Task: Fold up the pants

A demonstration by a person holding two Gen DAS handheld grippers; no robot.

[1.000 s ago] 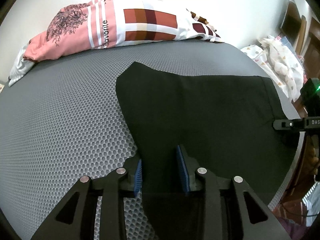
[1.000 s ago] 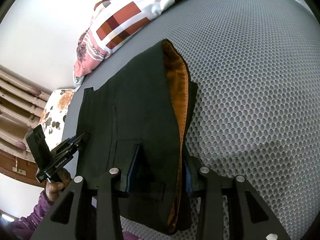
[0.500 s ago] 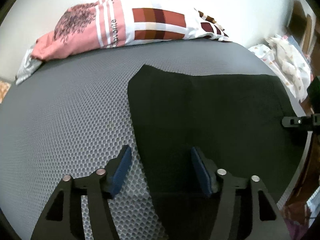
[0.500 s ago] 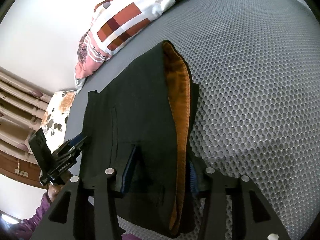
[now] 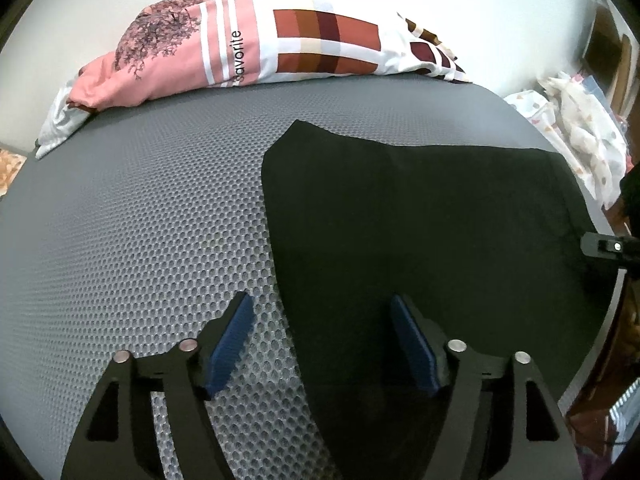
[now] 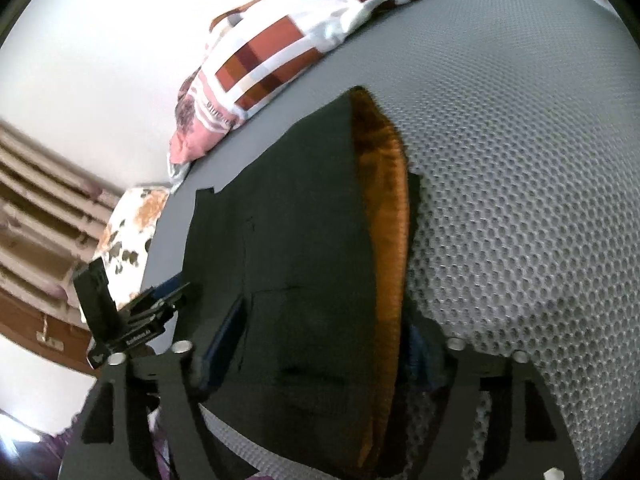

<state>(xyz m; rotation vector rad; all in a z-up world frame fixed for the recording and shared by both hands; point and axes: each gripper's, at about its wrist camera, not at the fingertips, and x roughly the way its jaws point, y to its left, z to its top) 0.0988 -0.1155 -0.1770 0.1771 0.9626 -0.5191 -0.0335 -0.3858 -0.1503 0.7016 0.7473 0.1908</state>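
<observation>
Pants (image 5: pixel 420 216), black, lying flat on the grey mesh bed (image 5: pixel 140 240), filling the centre and right of the left wrist view, already doubled over by the look of it. Orange lining (image 6: pixel 386 248) showing along the waistband edge, running down the middle of the right wrist view.

Big change over the last second: left gripper (image 5: pixel 320 344) went from pinched on the hem edge to wide apart, blue pads straddling the cloth edge at bottom centre, nothing clamped. Cloth dropped back flat onto the bed. Right gripper (image 6: pixel 320 344) also spread now, jaws either side of the waistband at the bottom of its view, not pinching anything as far as visible, though that frame is motion-blurred.

Probably means one fold just got laid down and released. Next up, likely a regrip for another fold across the length.

Further out: patterned pink and checked quilt (image 5: pixel 280 52) bunched along the top of the frame, floral pillow (image 6: pixel 128 228) at the left edge of the right view.
</observation>
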